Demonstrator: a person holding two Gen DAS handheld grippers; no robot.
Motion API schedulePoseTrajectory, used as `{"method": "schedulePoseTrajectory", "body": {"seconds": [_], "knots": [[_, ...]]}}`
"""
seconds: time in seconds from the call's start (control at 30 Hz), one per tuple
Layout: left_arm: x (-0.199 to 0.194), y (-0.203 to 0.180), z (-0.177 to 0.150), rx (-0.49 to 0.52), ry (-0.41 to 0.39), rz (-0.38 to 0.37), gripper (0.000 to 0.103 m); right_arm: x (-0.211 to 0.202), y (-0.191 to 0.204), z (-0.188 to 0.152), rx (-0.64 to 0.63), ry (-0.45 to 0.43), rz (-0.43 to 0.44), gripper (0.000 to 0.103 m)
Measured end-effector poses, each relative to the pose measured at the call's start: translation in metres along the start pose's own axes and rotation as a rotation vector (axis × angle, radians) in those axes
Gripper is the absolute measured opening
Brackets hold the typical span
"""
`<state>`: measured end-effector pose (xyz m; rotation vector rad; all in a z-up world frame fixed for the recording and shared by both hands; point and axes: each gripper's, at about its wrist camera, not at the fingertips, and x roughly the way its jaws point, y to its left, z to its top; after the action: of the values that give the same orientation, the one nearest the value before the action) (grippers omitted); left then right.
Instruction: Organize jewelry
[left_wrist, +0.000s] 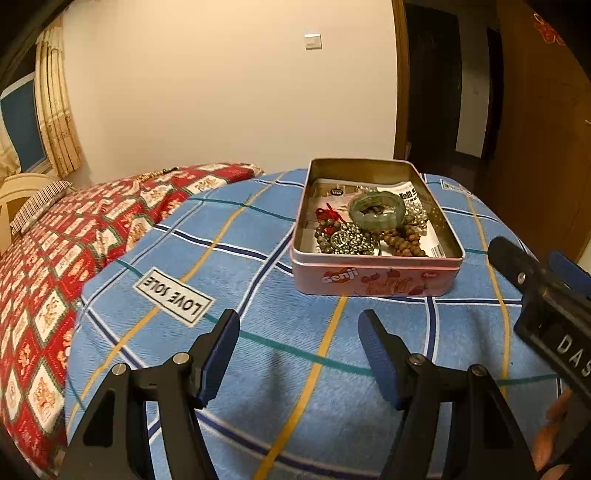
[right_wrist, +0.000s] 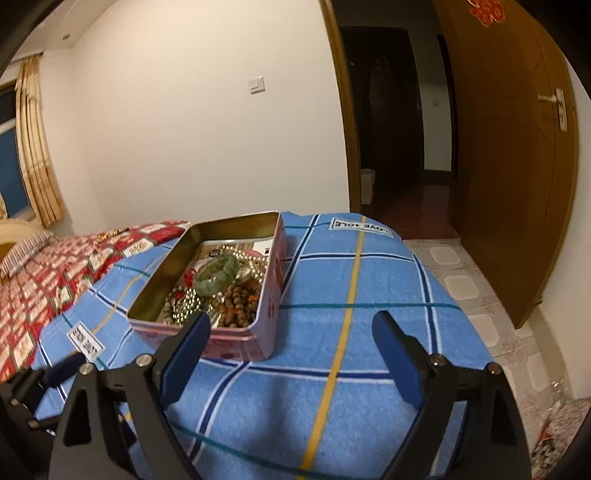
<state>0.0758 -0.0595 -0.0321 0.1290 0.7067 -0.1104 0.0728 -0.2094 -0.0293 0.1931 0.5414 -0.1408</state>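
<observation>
An open pink tin box (left_wrist: 376, 282) stands on a blue plaid blanket (left_wrist: 258, 258). It holds a green jade bangle (left_wrist: 376, 210), brown bead bracelets (left_wrist: 404, 242), a silvery bead chain (left_wrist: 351, 242) and a red cord (left_wrist: 327, 214). My left gripper (left_wrist: 299, 319) is open and empty, just in front of the tin. My right gripper (right_wrist: 291, 323) is open and empty, to the right of the tin (right_wrist: 258, 332); the bangle (right_wrist: 216, 273) and beads (right_wrist: 240, 299) show there. The right gripper also shows at the left wrist view's right edge (left_wrist: 517, 266).
A red patterned bedspread (left_wrist: 55, 277) lies left of the blanket, with a string of beads (left_wrist: 155, 173) on its far end. An open wooden door (right_wrist: 509, 166) and tiled floor (right_wrist: 461, 280) are to the right. A wall stands behind the bed.
</observation>
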Motion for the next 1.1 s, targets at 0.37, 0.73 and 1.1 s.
{"method": "schedulePoseTrajectory", "body": {"seconds": [0.37,0.73,1.1], "knots": [[-0.043,0.027,-0.002,-0.126,-0.24,-0.026,0.067,-0.05,0.013,-0.011,-0.054,-0.209,0.002,0.1],[-0.033,0.032,0.013,-0.142,-0.4,0.015,0.071,-0.048,0.031,-0.003,-0.088,-0.395,-0.022,0.103],[-0.032,0.024,0.003,-0.115,-0.442,0.041,0.071,-0.056,0.027,-0.006,-0.058,-0.513,-0.025,0.103]]}}
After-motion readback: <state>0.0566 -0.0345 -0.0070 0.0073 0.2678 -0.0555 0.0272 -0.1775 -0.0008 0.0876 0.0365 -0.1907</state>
